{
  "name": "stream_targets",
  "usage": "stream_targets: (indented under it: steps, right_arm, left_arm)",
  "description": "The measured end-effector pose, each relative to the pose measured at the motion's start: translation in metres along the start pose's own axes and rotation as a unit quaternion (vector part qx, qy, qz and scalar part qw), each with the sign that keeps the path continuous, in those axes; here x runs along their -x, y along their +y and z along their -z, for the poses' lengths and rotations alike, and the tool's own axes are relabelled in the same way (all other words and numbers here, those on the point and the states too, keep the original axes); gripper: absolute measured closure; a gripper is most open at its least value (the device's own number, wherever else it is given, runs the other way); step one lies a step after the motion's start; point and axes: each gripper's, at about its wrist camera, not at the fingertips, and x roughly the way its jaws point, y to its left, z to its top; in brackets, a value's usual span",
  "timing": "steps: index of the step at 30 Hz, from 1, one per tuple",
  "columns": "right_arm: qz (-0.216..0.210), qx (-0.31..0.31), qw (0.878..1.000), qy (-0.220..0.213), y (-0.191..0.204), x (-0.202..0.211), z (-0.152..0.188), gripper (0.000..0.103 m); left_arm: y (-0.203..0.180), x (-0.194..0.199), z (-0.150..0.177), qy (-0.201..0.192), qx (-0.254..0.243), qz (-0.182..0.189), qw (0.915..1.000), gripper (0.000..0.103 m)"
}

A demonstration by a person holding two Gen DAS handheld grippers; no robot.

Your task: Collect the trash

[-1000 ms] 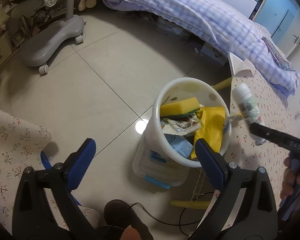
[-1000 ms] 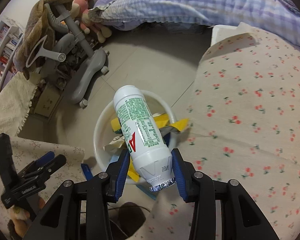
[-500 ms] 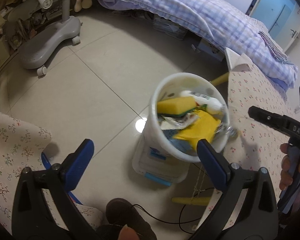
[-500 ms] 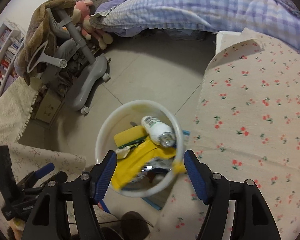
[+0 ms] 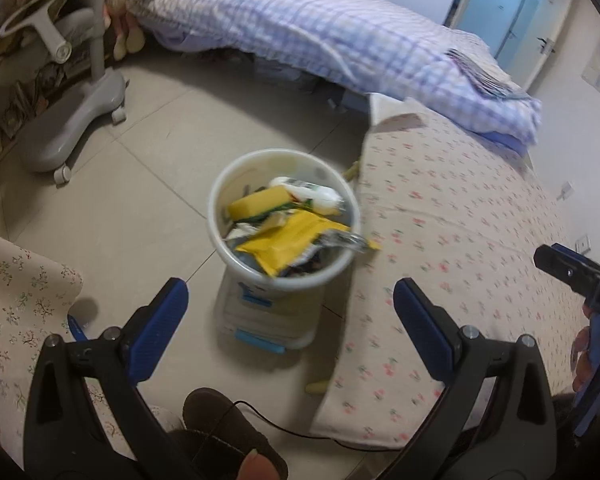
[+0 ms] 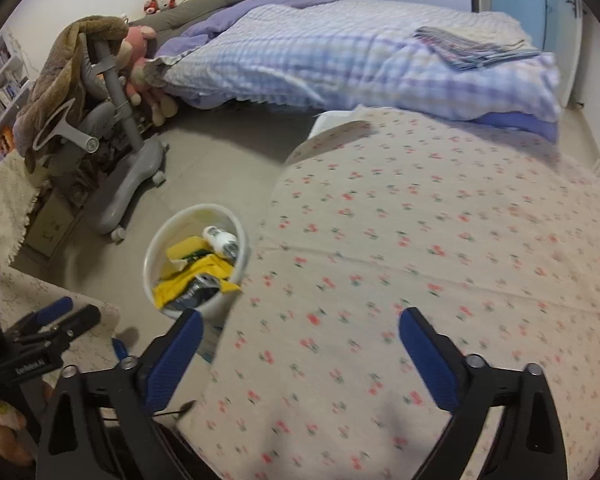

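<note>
Now the bottle, gripped a second ago, lies in the bin beside the table; right gripper and left gripper both gape wide, empty. No trash visible on the cloth.

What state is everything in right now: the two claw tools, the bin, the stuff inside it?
left gripper: open, holding nothing.
right gripper: open, holding nothing, over the flowered cloth.
white bin: upright on the floor, nearly full.
white bottle: lying on its side in the bin.
yellow sponge: in the bin beside the bottle.
yellow wrapper: crumpled, poking over the rim.
</note>
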Motion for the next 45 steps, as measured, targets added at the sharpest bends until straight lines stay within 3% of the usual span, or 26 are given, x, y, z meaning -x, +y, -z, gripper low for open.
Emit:
stream_targets:
  steps: [3, 8, 19, 24, 45]
  right_arm:
    - [0.033, 0.005, 0.999, -0.016, -0.011, 0.023, 0.025, 0.000]
    - [0.037, -0.011, 0.999, -0.037, -0.023, 0.051, 0.063, 0.000]
    - [0.103, -0.040, 0.982, -0.152, -0.027, 0.077, 0.123, 0.000]
    - [0.115, -0.028, 0.980, -0.158, -0.027, 0.071, 0.129, 0.000]
    - [0.111, -0.051, 0.981, -0.150, -0.040, 0.066, 0.135, 0.000]
  left_arm:
    - [-0.023, 0.017, 0.015, -0.015, -0.027, 0.007, 0.9995, 0.001]
    - [-0.053, 0.040, 0.040, -0.046, -0.058, 0.007, 0.9972, 0.001]
    - [-0.064, 0.038, 0.073, -0.062, -0.050, -0.034, 0.9962, 0.001]
    - [-0.068, 0.037, 0.081, -0.081, -0.058, -0.046, 0.9940, 0.001]
    - [-0.079, 0.034, 0.089, -0.081, -0.074, -0.042, 0.9931, 0.001]
